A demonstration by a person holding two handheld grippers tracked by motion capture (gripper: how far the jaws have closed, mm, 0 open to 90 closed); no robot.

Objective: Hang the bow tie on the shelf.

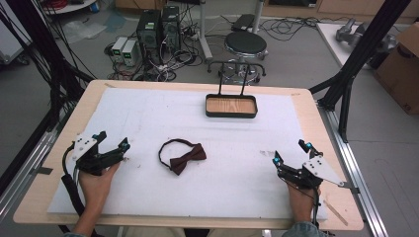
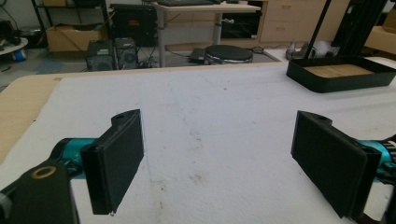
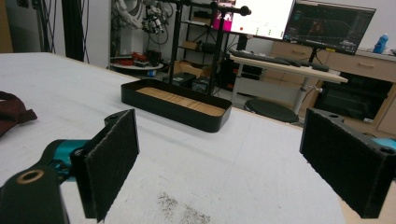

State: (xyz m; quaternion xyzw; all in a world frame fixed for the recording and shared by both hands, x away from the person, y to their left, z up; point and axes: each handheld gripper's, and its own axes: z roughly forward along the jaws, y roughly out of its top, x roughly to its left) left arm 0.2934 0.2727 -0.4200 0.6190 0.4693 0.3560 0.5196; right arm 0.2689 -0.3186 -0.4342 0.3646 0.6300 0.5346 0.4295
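White padding (image 1: 148, 128) covers most of one wooden table (image 1: 49, 168), and on it lie just two loose things: one dark red bow tie (image 1: 184, 157) and one black tray (image 1: 231, 106). The bow tie sits near the middle of the pad, a little left of centre, its thin strap looped in a ring on its far left side. It lies between the two grippers and well apart from each. In the right gripper view one end of the bow tie (image 3: 14, 114) shows at the left edge, flat on the pad.

One tray stands at the far side of the pad, right of centre, with a pale wooden floor and two thin black uprights rising from its far rim. It shows again in the left gripper view (image 2: 338, 74) at the far right, and in the right gripper view (image 3: 177, 105) straight ahead.

Two grippers rest at the near edge, one in each hand. At the near left, the left gripper (image 1: 112, 143) has its two jaws spread wide with bare pad between them; its own view (image 2: 217, 163) shows the same wide gap. At the near right, the right gripper (image 1: 291, 152) also stands wide, holding nothing, as its own view (image 3: 219, 168) confirms.

Beyond the table stands one round black stool (image 1: 245, 45), with two computer towers (image 1: 159, 27) on the floor to its left.
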